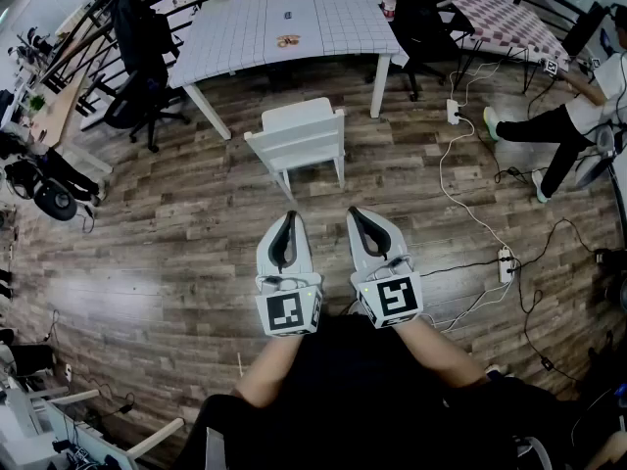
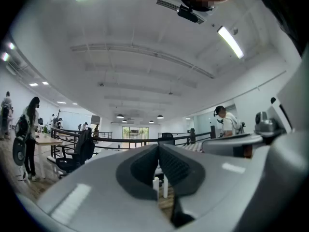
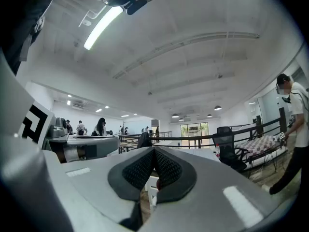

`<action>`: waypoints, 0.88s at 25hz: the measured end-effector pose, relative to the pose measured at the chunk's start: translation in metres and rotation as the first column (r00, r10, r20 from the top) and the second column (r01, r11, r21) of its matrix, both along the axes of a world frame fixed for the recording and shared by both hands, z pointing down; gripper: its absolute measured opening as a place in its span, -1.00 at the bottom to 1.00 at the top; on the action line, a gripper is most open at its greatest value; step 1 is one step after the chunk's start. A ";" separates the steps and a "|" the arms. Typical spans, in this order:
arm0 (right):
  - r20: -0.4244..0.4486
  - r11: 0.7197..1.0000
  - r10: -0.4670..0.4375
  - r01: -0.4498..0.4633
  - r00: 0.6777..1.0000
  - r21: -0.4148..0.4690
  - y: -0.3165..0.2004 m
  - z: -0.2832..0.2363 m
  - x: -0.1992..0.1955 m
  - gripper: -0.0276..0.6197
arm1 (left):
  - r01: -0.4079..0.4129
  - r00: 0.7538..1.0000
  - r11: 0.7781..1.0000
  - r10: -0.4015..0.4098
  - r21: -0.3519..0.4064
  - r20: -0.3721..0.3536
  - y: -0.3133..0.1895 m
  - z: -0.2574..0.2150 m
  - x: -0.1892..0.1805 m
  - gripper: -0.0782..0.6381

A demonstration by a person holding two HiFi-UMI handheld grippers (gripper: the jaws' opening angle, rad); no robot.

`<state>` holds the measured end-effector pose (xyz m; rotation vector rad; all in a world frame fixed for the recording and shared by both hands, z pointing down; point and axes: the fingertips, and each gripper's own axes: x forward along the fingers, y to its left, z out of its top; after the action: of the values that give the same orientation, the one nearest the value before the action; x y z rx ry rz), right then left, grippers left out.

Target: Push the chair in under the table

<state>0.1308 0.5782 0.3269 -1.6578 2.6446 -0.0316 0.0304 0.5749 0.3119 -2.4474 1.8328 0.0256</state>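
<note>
A white chair stands on the wooden floor, pulled out from the white table, its back turned toward me. My left gripper and right gripper are held side by side, level, short of the chair's back and not touching it. Both have their jaws shut with nothing between them. In the left gripper view a sliver of the chair shows below the shut pads. The right gripper view also shows a bit of the chair under its shut pads.
Black office chairs stand at the table's left and right. Cables and a power strip trail over the floor to the right. A person stands at the far right. A small object lies on the table.
</note>
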 end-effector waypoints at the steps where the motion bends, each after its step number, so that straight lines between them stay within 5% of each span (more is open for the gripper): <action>1: 0.007 1.000 0.004 -0.004 1.000 0.000 0.000 0.001 0.001 -0.92 | 0.001 1.000 1.000 -0.001 -0.001 0.002 0.000 0.001 0.000 -0.76; 6: 0.113 1.000 -0.013 0.014 0.994 -0.008 0.007 0.002 0.020 -0.92 | 0.033 0.999 0.999 -0.033 -0.011 0.005 0.004 0.007 -0.002 -0.76; 14: 0.102 0.994 0.096 -0.091 0.990 -0.055 -0.015 0.024 0.094 -0.92 | 0.101 0.995 0.994 -0.101 -0.047 0.008 -0.023 0.025 -0.028 -0.76; 22: 0.063 0.993 0.077 -0.071 0.995 -0.090 -0.066 0.042 0.070 -0.92 | 0.002 0.999 0.997 -0.004 -0.076 -0.037 -0.095 0.048 -0.004 -0.76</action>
<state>0.2005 0.5121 0.3689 -1.7471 2.5669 -0.2008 0.0264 0.4796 0.3598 -2.5112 1.8865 0.0006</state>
